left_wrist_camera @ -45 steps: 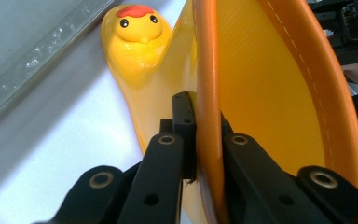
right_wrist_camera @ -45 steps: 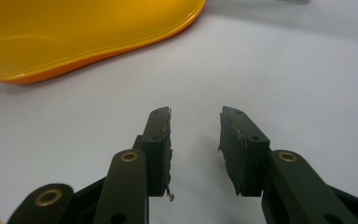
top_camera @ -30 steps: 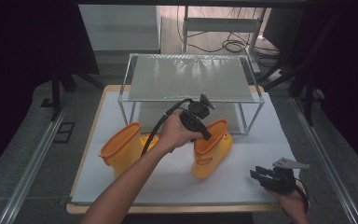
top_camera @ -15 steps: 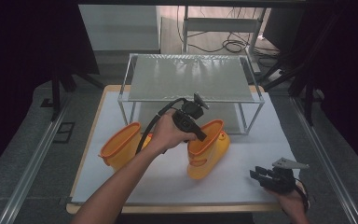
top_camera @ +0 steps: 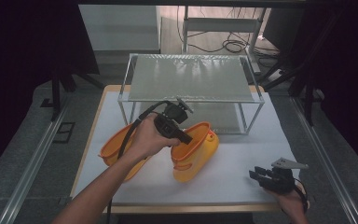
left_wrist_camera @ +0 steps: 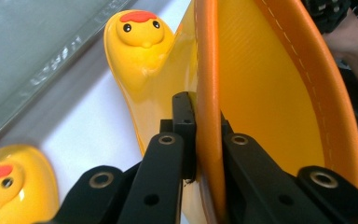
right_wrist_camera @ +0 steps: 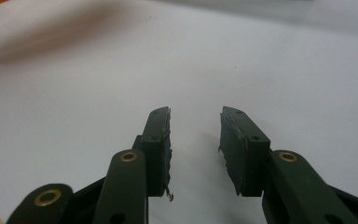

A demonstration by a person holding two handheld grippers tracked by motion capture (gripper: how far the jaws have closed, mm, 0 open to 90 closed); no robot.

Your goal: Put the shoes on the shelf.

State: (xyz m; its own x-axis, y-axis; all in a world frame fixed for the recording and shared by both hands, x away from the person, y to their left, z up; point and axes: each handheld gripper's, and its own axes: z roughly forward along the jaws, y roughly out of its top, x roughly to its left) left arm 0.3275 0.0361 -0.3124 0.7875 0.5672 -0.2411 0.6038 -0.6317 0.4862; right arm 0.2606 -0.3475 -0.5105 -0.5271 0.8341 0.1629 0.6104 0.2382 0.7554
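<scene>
Left tool (top_camera: 186, 137) clamps the rim of the yellow duck boot (top_camera: 193, 154); right tool (top_camera: 256, 175), jaws apart, rests near the tabletop's (top_camera: 242, 186) front right corner.

Glossy smooth yellow rubber/plastic on duck-faced boot (left_wrist_camera: 142, 51), orange trim w/ stitched inner lining. Matt black plastic jaws on left gripper (left_wrist_camera: 204, 140) w/ brass-look rivets. Matt white paper-like sheet on table (top_camera: 242, 168). Wire-mesh metal shelf (top_camera: 189, 77), shiny.

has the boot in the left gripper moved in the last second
Yes. The boot, its rim clamped by the left gripper, has shifted left along the rack, away from the rack's right legs.
</scene>
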